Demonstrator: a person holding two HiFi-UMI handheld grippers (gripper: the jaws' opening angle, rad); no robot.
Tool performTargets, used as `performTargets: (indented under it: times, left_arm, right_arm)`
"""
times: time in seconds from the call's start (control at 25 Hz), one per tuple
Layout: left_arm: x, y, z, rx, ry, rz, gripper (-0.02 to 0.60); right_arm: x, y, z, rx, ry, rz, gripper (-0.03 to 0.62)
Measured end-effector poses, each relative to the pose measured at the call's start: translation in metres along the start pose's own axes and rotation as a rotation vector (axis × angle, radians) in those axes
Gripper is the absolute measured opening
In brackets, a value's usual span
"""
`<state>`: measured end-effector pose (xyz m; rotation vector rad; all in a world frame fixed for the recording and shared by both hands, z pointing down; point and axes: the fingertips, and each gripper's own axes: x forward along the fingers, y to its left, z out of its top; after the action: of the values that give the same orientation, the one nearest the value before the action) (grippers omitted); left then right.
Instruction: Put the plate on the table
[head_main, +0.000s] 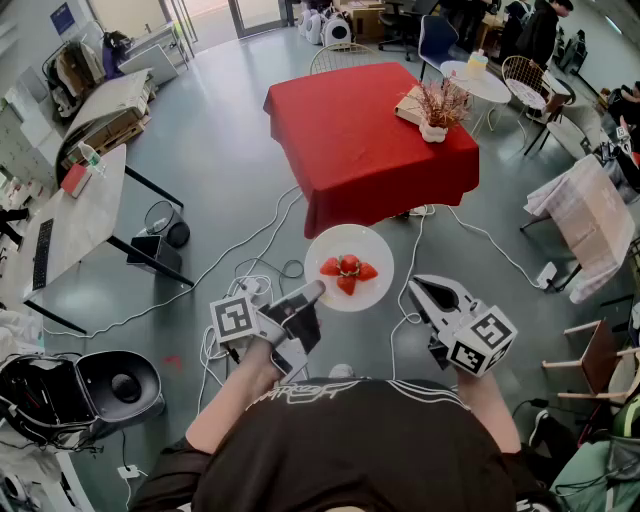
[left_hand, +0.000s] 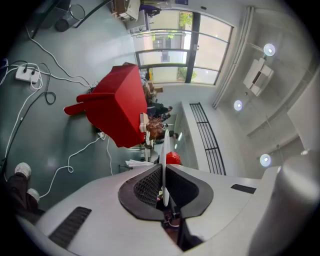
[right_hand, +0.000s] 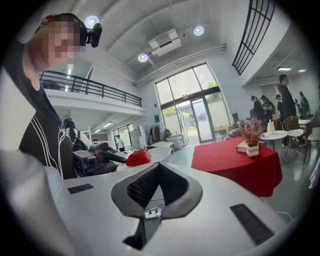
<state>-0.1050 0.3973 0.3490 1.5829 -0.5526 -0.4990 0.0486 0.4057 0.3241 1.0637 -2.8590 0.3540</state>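
Left gripper is pinching the near-left rim of the white plate, its jaws pressed onto the thin edge from both faces; the right gripper is held just right of the plate, apart from it, with its jaws together on nothing. The plate is in the air over the grey floor, short of the red-clothed table, and carries a small cluster of strawberries lying loose at its middle.

The main risk is likely the grip itself; the whole plate hangs from one small bite at the rim, so its weight levers against the pads, and a jolt or a quick swing could make it pivot or slip out and drop to the floor. Any tilt away from level would probably send the strawberries rolling to the rim and off; nothing holds them in place. White cables trail across the floor between the person and the table, so a caught foot seems possible on the walk over. At the table, setting the far edge down first could tip the plate; the potted dried plant stands at the far right corner, well clear of the near side.
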Motion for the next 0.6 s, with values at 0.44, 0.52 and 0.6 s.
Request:
performTargets:
  times: [0.44, 0.52, 0.6]
  left_arm:
    - [-0.004, 0.004, 0.016, 0.001, 0.017, -0.017, 0.018]
    - [-0.01, 0.004, 0.019, -0.002, 0.019, -0.02, 0.018]
    - [-0.015, 0.003, 0.023, -0.001, 0.02, -0.025, 0.018]
  right_arm:
    - [0.016, -0.001, -0.001, 0.05, -0.015, -0.031, 0.006]
    - [0.018, 0.0, 0.001, 0.068, -0.027, -0.046, 0.008]
    - [0.02, 0.003, 0.004, 0.075, -0.038, -0.053, 0.008]
